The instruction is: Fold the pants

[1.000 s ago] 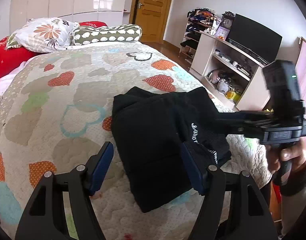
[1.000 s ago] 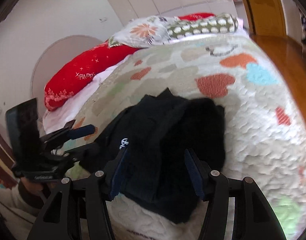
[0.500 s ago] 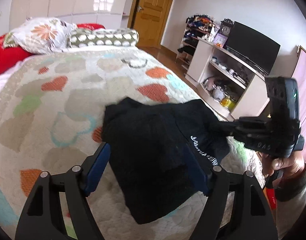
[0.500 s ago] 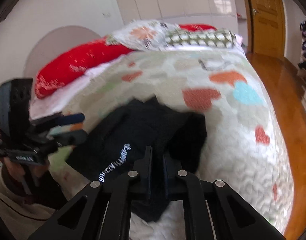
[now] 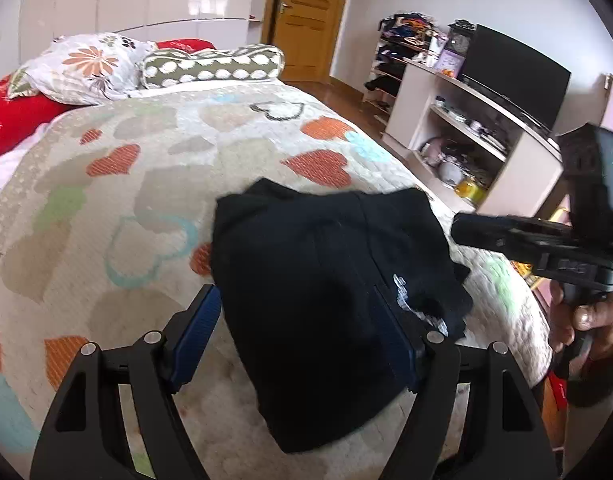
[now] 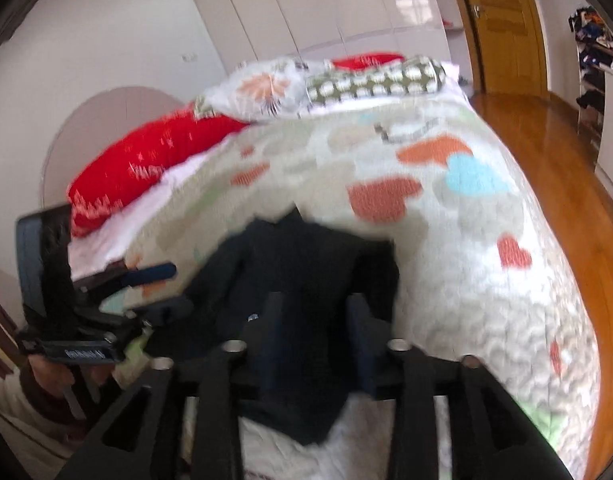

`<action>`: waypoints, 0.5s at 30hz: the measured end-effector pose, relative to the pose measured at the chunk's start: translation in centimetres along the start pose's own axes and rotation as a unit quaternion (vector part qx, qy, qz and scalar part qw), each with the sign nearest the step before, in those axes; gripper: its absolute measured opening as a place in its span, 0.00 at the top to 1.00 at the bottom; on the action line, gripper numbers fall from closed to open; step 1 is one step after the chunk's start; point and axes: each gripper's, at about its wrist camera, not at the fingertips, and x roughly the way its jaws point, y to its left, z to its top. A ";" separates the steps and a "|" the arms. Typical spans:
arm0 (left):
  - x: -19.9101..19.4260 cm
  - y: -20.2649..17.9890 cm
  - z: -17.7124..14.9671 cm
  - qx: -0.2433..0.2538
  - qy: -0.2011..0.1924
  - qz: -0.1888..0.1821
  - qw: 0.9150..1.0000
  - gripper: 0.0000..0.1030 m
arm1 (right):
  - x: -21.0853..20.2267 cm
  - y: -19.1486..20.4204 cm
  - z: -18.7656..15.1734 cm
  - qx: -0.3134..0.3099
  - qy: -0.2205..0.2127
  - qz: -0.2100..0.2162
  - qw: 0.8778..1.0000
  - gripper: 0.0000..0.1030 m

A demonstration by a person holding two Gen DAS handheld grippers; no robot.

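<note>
Pants (image 5: 322,280) lie between both grippers' parted jaws, right's opening; only left view shows lettering (image 5: 418,304).

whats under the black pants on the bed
The folded black pants lie on the heart-patterned quilt, which shows all around them. The quilt directly beneath is covered, so whether anything else lies under the folded layers cannot be seen.
</note>
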 end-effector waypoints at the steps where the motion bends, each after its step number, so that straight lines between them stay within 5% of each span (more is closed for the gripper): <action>1: 0.1 0.1 0.3 -0.001 -0.001 0.007 1.000 0.26 | 0.4 0.3 0.4 -0.003 0.000 -0.002 1.000 0.53; 8: 2.3 0.6 1.1 -0.013 0.010 0.037 0.999 0.26 | 4.2 1.5 2.2 -0.018 0.011 -0.011 1.000 0.53; 15: 4.8 1.3 1.2 -0.022 0.034 0.042 0.998 0.22 | 8.0 -2.3 0.8 0.019 0.045 -0.042 0.998 0.57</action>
